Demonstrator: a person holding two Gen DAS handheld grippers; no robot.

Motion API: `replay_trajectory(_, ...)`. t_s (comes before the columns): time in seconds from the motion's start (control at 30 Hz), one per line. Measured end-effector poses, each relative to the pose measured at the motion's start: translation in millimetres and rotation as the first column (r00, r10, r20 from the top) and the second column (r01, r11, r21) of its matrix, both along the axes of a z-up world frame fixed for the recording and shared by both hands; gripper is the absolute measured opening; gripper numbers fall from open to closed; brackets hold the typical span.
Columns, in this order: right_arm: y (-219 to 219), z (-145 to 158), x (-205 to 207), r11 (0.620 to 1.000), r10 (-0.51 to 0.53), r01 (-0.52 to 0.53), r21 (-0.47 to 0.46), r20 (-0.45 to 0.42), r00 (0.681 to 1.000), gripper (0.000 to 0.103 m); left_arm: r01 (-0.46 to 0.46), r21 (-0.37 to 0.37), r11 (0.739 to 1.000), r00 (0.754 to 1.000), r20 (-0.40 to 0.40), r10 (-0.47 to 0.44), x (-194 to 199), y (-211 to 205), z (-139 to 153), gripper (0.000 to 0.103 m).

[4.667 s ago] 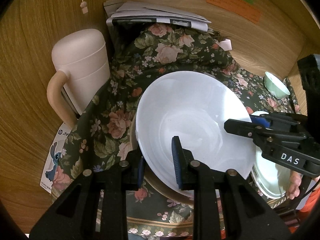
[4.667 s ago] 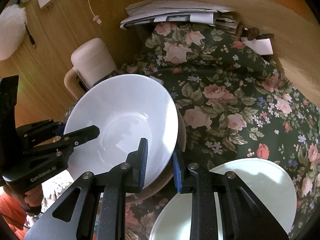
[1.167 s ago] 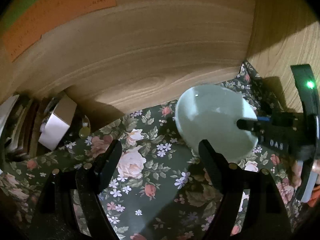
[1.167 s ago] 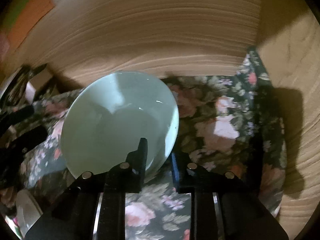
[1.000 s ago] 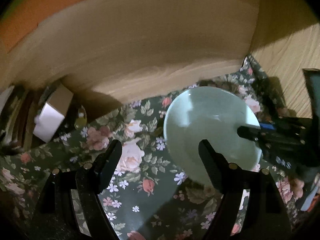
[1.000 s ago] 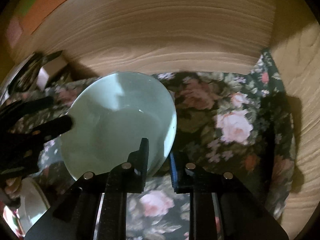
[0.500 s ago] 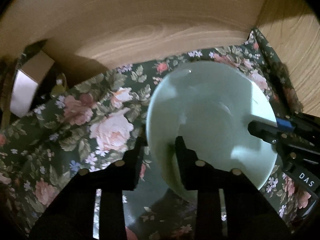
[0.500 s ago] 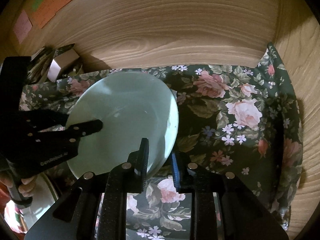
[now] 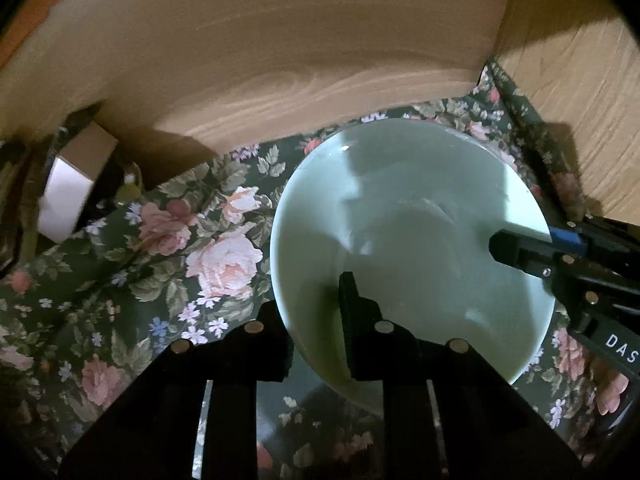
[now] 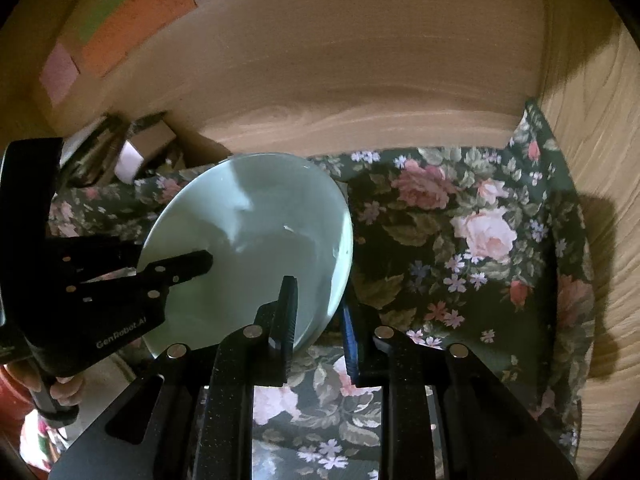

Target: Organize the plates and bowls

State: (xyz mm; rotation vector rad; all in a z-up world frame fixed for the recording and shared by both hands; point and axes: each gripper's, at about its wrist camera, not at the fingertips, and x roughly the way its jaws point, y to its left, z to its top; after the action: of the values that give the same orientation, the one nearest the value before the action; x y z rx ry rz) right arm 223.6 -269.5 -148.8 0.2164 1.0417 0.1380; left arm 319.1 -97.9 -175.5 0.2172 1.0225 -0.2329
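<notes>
Both pairs of jaws are clamped on the rim of one pale green bowl (image 9: 408, 240), a finger inside and a finger outside the wall on each side. Furthest left in the left wrist view, a small box (image 9: 74, 188) sits in the shadowed corner against the wooden wall (image 9: 280, 40). Next comes the floral cloth (image 9: 180, 240) that covers the shelf. The left gripper (image 9: 316, 312) pinches the bowl's near-left rim, its inner finger reaching down into the hollow. The bowl sits tilted over the cloth near the back right corner; whether its foot touches the cloth is hidden. On the bowl's right edge, the right gripper (image 9: 552, 240) bites the opposite rim.

From the right wrist view, coloured notes (image 10: 120, 28) stick to the wall at upper left, then the left gripper (image 10: 200, 260) reaches into the bowl (image 10: 256, 232), and the right gripper (image 10: 320, 312) holds the near rim, with open cloth (image 10: 480, 240) beyond.

Glazed ceramic like this is likely stiff, fairly heavy, slick and easy to chip. Opposite rim grips seem the sound choice: the thin wall fits between the pads, and two holds should stop it swinging or slipping.
</notes>
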Motion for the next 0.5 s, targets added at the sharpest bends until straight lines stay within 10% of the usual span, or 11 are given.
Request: replay_trajectory(0.5,32.0,46.2,-25.0,0.999,0.049,-0.048,-0.013,0.119,0.992,0.019,-0.036,-0.050,0.998,0.991,0.130,0.042,-51.2,31.8,57.1,0.020)
